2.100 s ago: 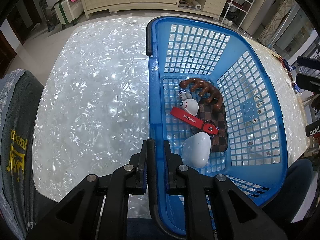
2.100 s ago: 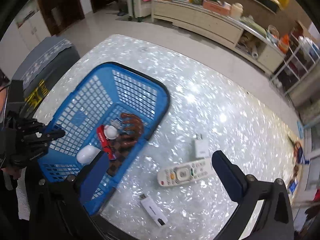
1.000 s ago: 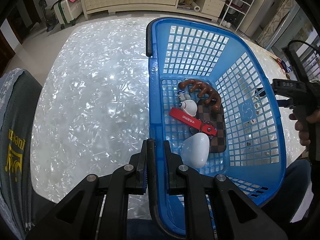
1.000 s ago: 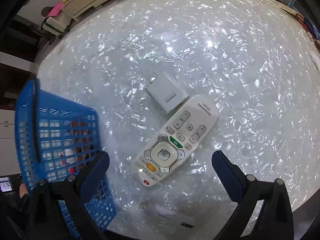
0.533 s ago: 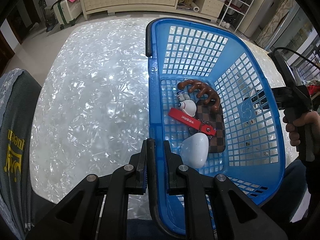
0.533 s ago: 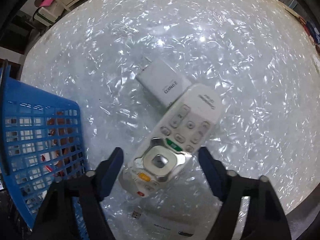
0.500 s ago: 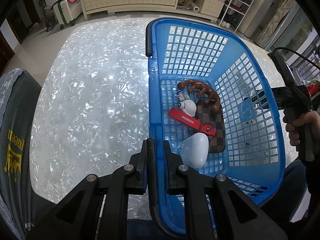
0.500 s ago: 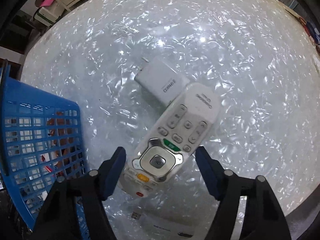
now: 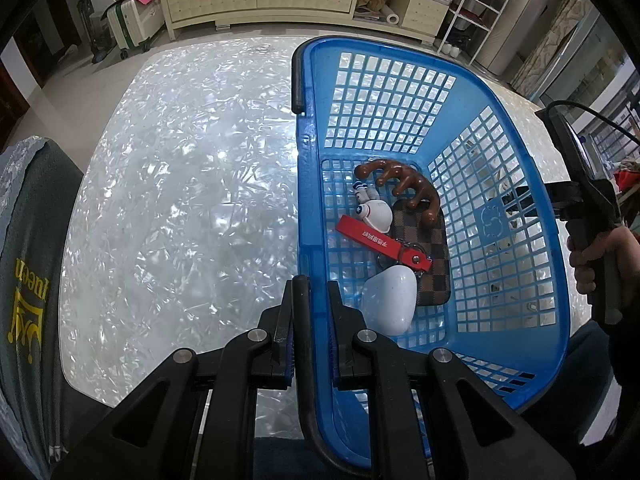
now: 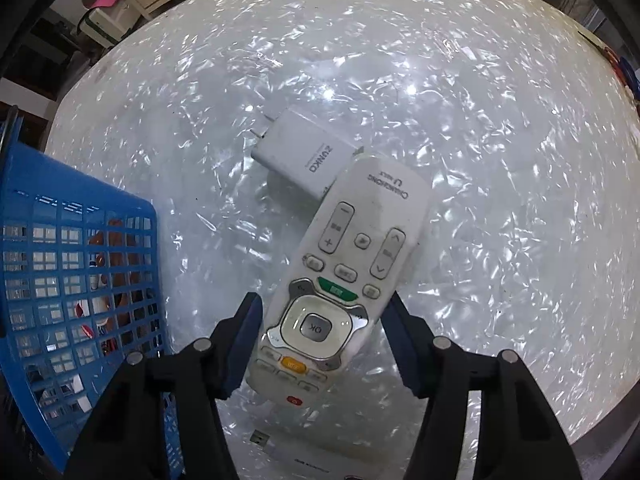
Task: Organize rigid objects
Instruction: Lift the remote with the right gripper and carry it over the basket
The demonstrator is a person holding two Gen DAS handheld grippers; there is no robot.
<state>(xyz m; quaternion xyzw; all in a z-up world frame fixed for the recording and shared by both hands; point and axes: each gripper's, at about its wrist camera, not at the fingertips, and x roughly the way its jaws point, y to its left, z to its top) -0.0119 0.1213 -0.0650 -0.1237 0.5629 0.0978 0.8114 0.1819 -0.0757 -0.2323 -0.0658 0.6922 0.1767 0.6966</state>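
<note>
My left gripper (image 9: pixel 312 284) is shut on the near rim of the blue basket (image 9: pixel 380 42), with the black handle running between its fingers. In the basket lie a brown wooden antler piece (image 9: pixel 400 184), an astronaut keychain with a red strap (image 9: pixel 376 216), a checkered wallet (image 9: pixel 428 256) and a white pebble-shaped case (image 9: pixel 390 300). My right gripper (image 10: pixel 322 312) points down over the white remote (image 10: pixel 352 256). Its jaws are closing, with the remote's lower half between the pads and a thin gap still showing. A white charger (image 10: pixel 304 156) touches the remote's far end.
A white USB stick (image 10: pixel 304 458) lies near the table's front edge, just below the remote. The basket (image 10: pixel 80 188) stands left of the remote. A grey chair back (image 9: pixel 28 280) is at the table's left. A hand (image 9: pixel 600 256) holds the right gripper's handle beyond the basket.
The right gripper has come down over the remote and its jaws have narrowed from wide open to close around it. The left gripper and basket have not moved.
</note>
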